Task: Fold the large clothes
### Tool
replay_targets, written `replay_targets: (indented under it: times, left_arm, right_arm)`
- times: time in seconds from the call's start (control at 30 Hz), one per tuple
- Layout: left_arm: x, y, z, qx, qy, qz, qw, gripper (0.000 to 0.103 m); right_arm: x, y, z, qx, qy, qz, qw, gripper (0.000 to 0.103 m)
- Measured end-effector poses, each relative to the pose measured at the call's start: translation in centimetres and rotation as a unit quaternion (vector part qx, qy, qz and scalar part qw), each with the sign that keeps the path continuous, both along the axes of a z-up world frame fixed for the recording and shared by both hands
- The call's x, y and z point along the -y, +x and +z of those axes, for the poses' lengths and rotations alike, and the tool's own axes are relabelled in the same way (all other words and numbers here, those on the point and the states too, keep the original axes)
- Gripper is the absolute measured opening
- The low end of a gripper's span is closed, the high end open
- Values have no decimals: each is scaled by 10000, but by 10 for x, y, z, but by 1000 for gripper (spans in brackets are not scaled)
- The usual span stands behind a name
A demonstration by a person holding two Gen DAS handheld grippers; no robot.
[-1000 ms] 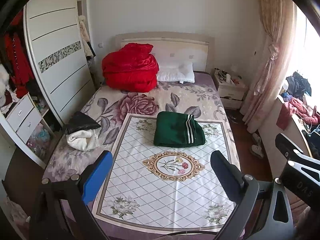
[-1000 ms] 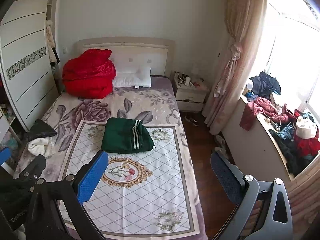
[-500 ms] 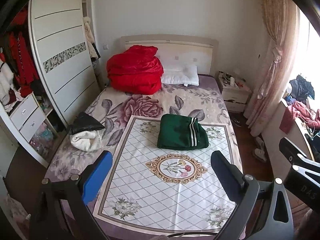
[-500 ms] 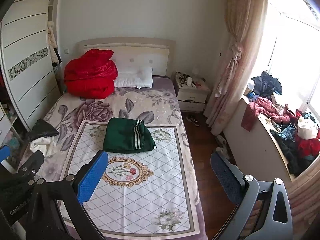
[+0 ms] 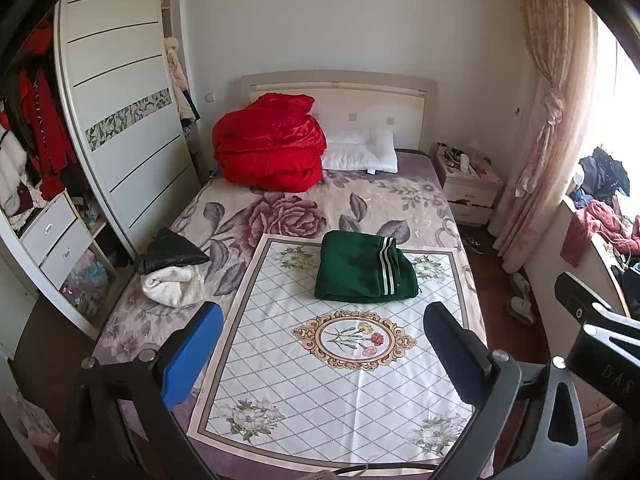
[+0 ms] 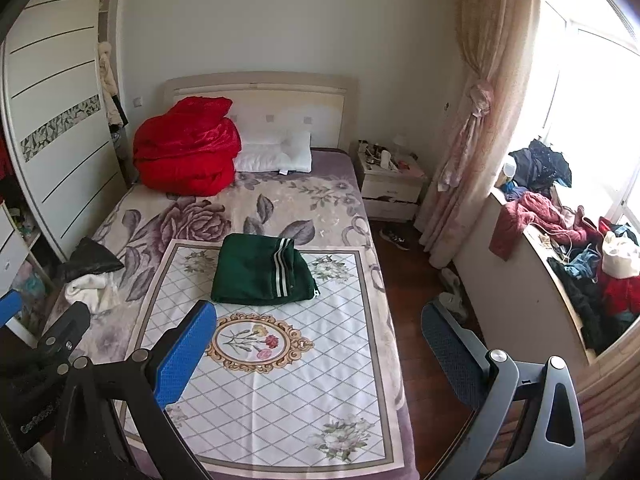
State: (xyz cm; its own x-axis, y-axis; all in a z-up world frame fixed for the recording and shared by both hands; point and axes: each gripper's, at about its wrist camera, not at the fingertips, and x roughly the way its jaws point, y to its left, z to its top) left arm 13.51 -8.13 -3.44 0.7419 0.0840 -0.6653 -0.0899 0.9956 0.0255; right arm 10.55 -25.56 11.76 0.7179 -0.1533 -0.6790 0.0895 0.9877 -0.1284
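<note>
On quilted mat: folded green striped garment | both grippers gaping, empty

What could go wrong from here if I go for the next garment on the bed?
Likely risks:
1. The black and white garment lies bunched at the bed's left edge; a pull could drag it off toward the wardrobe.
2. Reaching across could disturb the folded green garment resting on the white patterned cloth.
3. Both the left gripper and right gripper are open and far back, so a grab could catch the bedspread too.
</note>
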Motion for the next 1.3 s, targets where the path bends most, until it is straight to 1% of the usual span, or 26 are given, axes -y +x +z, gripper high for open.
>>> replay_targets:
  times: [0.73, 0.93, 1.17, 1.3]
  left_arm:
    - [-3, 8, 10, 100, -47, -26, 9999, 102]
    - [-3, 7, 9, 115, -43, -28, 9999, 102]
    - [0, 11, 16, 171, -52, 3, 9998, 102]
    - [1, 5, 16, 176, -68, 13, 9998, 102]
  right_arm:
    - [6, 5, 2, 59, -2, -65, 10000, 103]
    - [7, 2, 3, 72, 3, -77, 9999, 103]
    - [6, -3, 1, 65, -8, -110, 9999, 103]
    - [7, -4, 2, 70, -14, -118, 9999, 103]
